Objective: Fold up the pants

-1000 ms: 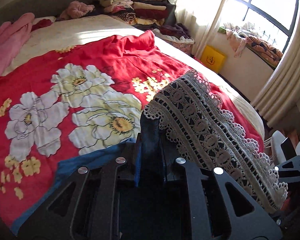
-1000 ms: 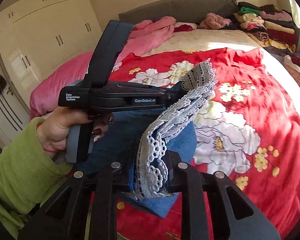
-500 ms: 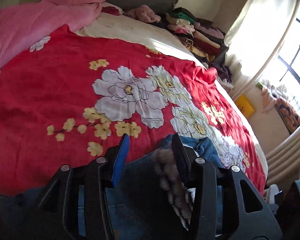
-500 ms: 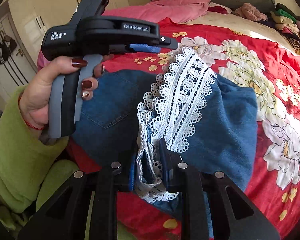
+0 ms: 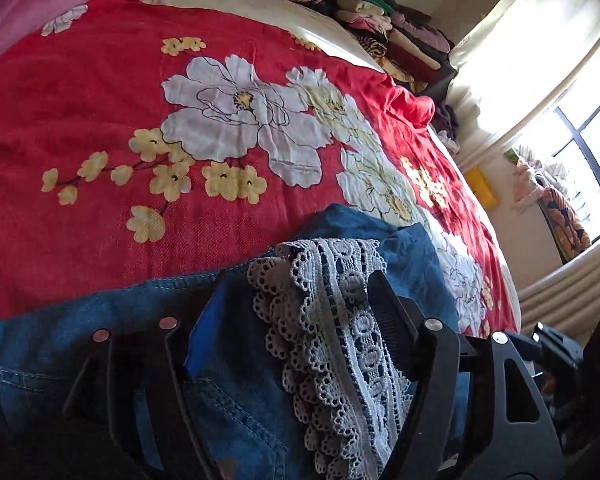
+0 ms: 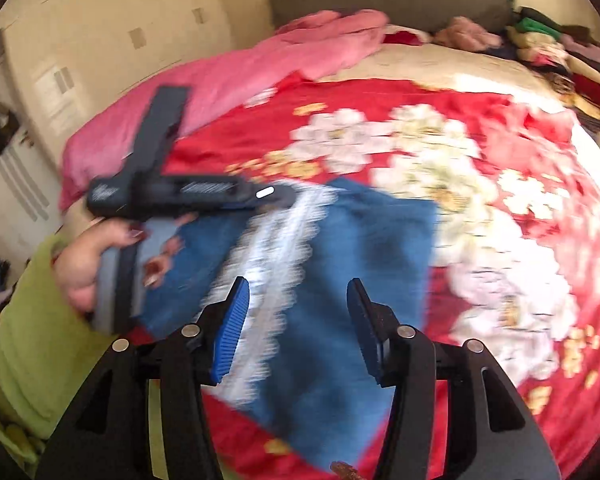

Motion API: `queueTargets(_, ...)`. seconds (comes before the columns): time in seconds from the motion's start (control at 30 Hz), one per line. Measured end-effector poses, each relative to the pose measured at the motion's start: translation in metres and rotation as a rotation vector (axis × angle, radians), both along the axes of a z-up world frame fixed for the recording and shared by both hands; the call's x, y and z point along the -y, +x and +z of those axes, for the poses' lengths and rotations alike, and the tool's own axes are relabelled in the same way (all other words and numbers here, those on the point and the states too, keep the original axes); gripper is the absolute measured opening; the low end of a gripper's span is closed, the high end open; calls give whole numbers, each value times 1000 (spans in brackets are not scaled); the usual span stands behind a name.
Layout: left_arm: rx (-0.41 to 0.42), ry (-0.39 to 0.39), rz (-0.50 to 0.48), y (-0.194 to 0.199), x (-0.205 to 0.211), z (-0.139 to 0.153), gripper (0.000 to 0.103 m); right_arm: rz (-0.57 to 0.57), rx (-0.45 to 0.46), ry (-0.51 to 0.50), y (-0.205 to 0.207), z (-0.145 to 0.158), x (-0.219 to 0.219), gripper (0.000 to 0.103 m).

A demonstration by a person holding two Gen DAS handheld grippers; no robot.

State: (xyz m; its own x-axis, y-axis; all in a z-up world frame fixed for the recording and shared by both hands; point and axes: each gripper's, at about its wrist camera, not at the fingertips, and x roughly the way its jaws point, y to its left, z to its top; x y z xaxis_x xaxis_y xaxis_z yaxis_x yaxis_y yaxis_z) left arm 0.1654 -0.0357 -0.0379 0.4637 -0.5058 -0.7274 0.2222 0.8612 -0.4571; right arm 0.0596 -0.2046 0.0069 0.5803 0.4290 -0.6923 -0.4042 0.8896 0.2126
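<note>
Pants (image 6: 340, 248) flat near bed edge; right tool (image 6: 298, 320) spread, floral quilt (image 5: 100, 120) beyond.

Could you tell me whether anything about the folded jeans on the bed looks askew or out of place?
Mostly tidy: the jeans lie folded on the red floral bedspread. The lace trim runs diagonally across the top rather than square with the fold, and the fold's far edge looks slightly uneven. The right-wrist view is blurred, so finer wrinkles cannot be judged.
</note>
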Motion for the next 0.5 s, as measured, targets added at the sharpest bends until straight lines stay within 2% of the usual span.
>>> queueTargets(0.07,4,13,-4,2,6,-2,61,-67,-39,-17,22,-9,17,50)
queueTargets(0.1,8,22,-2,3,10,-3,56,-82,-47,-10,29,-10,25,50)
queueTargets(0.13,8,35,2,6,12,-4,40,-93,-58,-9,36,-13,30,50)
queueTargets(0.2,30,78,9,7,17,-2,33,-121,-76,-23,54,-20,38,50)
queueTargets(0.27,67,71,7,6,18,5,19,-141,-86,-31,71,-27,40,50)
queueTargets(0.3,82,51,4,6,16,10,18,-143,-93,-28,79,-31,39,50)
queueTargets(0.37,100,64,-6,7,16,16,18,-146,-88,-33,92,-38,37,50)
queueTargets(0.4,101,98,-4,9,17,13,18,-157,-95,-57,98,-43,37,50)
queueTargets(0.5,60,127,-2,12,17,-2,24,-173,-127,-100,110,-60,38,53)
